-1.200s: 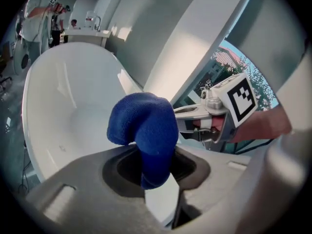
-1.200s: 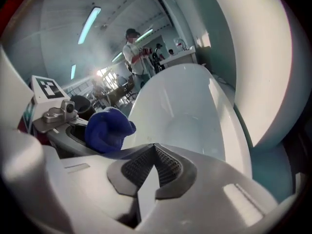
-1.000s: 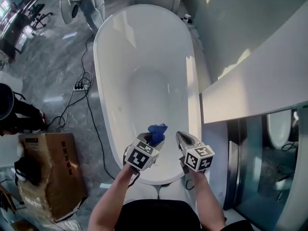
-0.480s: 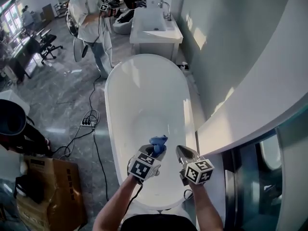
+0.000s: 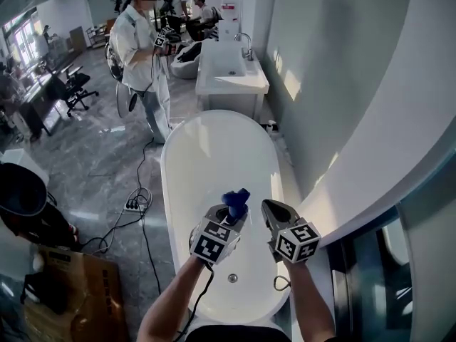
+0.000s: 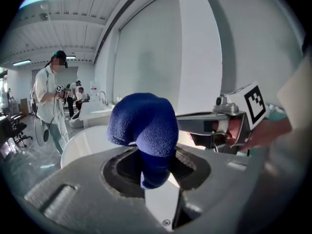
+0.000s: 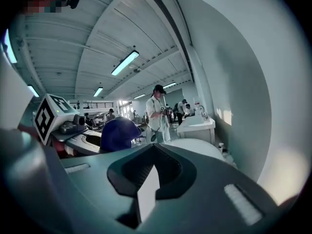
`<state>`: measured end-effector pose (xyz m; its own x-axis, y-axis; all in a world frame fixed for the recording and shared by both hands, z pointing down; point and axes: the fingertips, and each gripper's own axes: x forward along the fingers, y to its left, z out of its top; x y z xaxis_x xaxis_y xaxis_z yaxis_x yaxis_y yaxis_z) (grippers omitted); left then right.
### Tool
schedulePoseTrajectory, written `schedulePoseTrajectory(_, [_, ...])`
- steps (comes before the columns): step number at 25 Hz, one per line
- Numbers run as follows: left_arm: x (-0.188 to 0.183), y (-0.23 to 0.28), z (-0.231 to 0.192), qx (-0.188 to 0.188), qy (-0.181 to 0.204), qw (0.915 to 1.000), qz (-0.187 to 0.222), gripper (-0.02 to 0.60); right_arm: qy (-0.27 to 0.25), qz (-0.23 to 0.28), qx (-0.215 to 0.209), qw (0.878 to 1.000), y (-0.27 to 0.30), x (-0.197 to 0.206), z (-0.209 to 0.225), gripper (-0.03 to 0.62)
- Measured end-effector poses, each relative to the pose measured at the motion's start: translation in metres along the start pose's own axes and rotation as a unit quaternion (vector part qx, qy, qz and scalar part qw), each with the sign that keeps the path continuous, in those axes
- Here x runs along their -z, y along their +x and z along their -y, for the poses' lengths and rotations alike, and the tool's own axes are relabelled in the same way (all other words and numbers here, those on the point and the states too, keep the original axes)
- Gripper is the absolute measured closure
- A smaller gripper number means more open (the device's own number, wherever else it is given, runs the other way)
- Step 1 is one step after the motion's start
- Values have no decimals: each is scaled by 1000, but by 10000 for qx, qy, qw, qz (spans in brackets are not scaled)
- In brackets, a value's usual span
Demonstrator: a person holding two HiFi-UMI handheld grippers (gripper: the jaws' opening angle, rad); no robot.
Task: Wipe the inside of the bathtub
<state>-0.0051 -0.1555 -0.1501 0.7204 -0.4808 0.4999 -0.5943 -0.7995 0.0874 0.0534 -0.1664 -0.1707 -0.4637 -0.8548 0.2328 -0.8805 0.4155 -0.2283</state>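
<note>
Obs., left to right.

- Cardboard box point(image 5: 68, 291): on the floor, well out to the left of the left gripper. Contents can't be made out.
- Power strip point(image 5: 132, 206) and its cable: on the floor between the box and the tub.
- Left gripper point(image 5: 234, 214): jaws pinched on a blue cloth point(image 5: 236, 199). In the left gripper view the cloth point(image 6: 144, 126) bulges out past the jaw tips as a soft wad.
- Bathtub point(image 5: 168, 184): white and oval, below and ahead of both grippers. Only the drain point(image 5: 232, 278) shows inside, almost under the left gripper. No water or loose items seen.
- Right gripper point(image 5: 274, 212): just beside the left one, at the same height. Jaws pressed together with nothing between them.
- Washbasin point(image 5: 228, 73): beyond the tub's far end, bowl looks empty. A person point(image 5: 139, 41) stands to its left.

Step (judgement): the cloth is held up over the near end and is not touching the tub, so the wipe is not in contact.

Next (judgement): lower the left gripper until the wad meets the inner wall, then sweep while keeping the pinch firm. The right gripper should stay clear.
</note>
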Motion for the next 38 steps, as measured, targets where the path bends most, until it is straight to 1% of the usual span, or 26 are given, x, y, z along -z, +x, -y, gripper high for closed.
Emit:
schedulePoseTrajectory(5, [-61,-22,-10,-253,403,9971,601,449,-546,620,26,9966,2,-75,-10,588])
schedulePoseTrajectory(7, [-82,-29,-14,-348,579,9945,799,449,-707,852,6,9939,3,-101,-15,588])
schedulePoseTrajectory(10, [-113,-43,-23,-624,808,9884,1123,449,-1010,1104,-173,9886,6,-137,-28,588])
schedulePoseTrajectory(13, [-133,-59,-25,-852,760,9811,1564,449,-1331,1297,-223,9823,0,-154,-39,588])
schedulePoseTrajectory(14, [-134,-62,-24,-908,711,9791,1673,449,-1385,1335,-196,9811,-2,-154,-41,588])
schedulePoseTrajectory(16, [-129,-64,-20,-1003,631,9773,1756,449,-1390,1331,-141,9812,-6,-146,-41,588])
schedulePoseTrajectory(20, [-110,-61,-16,-1074,528,9784,1686,449,-1191,1203,-73,9855,-5,-121,-38,588])
schedulePoseTrajectory(26, [-87,-58,-23,-1157,431,9808,1513,449,-1073,1028,-143,9888,1,-98,-40,588])
schedulePoseTrajectory(28, [-83,-61,-25,-1169,438,9810,1485,449,-1061,1024,-157,9889,2,-97,-43,588])
schedulePoseTrajectory(33, [-90,-62,-27,-1195,457,9804,1501,449,-1053,1086,-243,9882,4,-104,-43,588])
schedulePoseTrajectory(38, [-88,-65,-29,-1203,469,9803,1498,449,-1057,1139,-336,9873,5,-102,-51,588])
